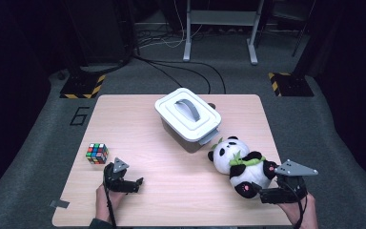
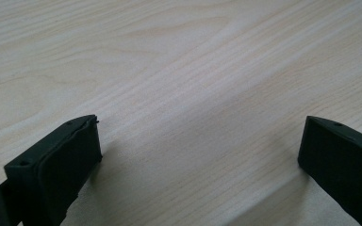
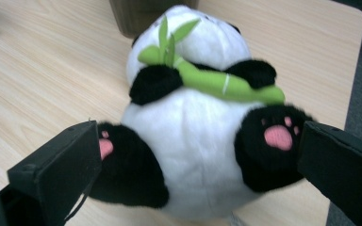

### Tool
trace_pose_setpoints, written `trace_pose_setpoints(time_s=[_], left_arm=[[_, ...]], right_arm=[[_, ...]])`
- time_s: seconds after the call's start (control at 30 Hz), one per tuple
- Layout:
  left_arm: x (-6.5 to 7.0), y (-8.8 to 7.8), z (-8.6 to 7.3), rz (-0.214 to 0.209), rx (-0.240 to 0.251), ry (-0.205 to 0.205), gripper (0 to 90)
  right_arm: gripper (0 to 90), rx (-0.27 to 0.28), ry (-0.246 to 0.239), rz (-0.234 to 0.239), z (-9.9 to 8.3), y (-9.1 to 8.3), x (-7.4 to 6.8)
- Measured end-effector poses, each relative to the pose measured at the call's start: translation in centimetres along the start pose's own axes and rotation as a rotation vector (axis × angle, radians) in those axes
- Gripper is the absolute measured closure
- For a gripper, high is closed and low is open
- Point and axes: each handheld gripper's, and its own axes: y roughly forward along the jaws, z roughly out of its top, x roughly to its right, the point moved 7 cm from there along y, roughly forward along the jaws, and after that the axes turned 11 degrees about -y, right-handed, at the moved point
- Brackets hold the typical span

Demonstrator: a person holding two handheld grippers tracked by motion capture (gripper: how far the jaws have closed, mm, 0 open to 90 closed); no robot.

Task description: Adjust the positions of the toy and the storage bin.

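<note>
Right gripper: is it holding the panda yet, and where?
Not yet. The right gripper is open, its jaws either side of the panda's feet. The left gripper is open, holding nothing.

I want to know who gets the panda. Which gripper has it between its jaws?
The right gripper: its open jaws stand on either side of the panda, at its feet. The left gripper has bare table between its jaws.

A Rubik's cube (image 1: 97,153) and a lidded white box (image 1: 188,117) rest on the table (image 1: 171,200).

Both tools (image 1: 134,183) (image 1: 259,192) low, jaws apart.
</note>
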Motion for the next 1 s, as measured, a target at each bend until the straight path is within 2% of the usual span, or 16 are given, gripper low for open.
trace_pose_setpoints(time_s=[0.17,0.33,0.53,0.63,0.7,0.73,0.77,0.9,1.0], left_arm=[[0.0,0.0,0.0,0.000,0.000,0.000,0.0],[0.0,0.0,0.0,0.001,-0.001,-0.001,0.0],[0.0,0.0,0.0,0.001,-0.002,-0.001,0.0],[0.0,0.0,0.0,0.000,0.000,0.000,0.0],[0.0,0.0,0.0,-0.001,0.000,0.000,0.0],[0.0,0.0,0.0,0.000,0.000,0.000,0.0],[0.0,0.0,0.0,0.000,0.000,0.000,0.0],[0.0,0.0,0.0,0.000,0.000,0.001,0.0],[0.0,0.0,0.0,0.000,0.000,0.000,0.0]], right_arm=[[0.0,-0.010,-0.025,0.012,1.7,0.9,-0.1],[0.0,-0.037,-0.048,0.025,3.1,2.7,-0.5],[2.7,-0.058,-0.035,0.036,3.8,4.3,-1.0],[12.3,-0.072,-0.037,0.048,4.0,5.4,-1.4],[13.7,-0.077,-0.045,0.049,4.0,5.7,-1.4],[18.1,-0.090,-0.029,0.048,4.0,6.2,-1.5],[18.1,-0.090,-0.029,0.048,4.0,6.2,-1.5],[31.1,-0.109,-0.031,0.032,4.0,7.0,-1.6],[35.3,-0.125,-0.030,0.012,3.9,7.3,-1.6]])
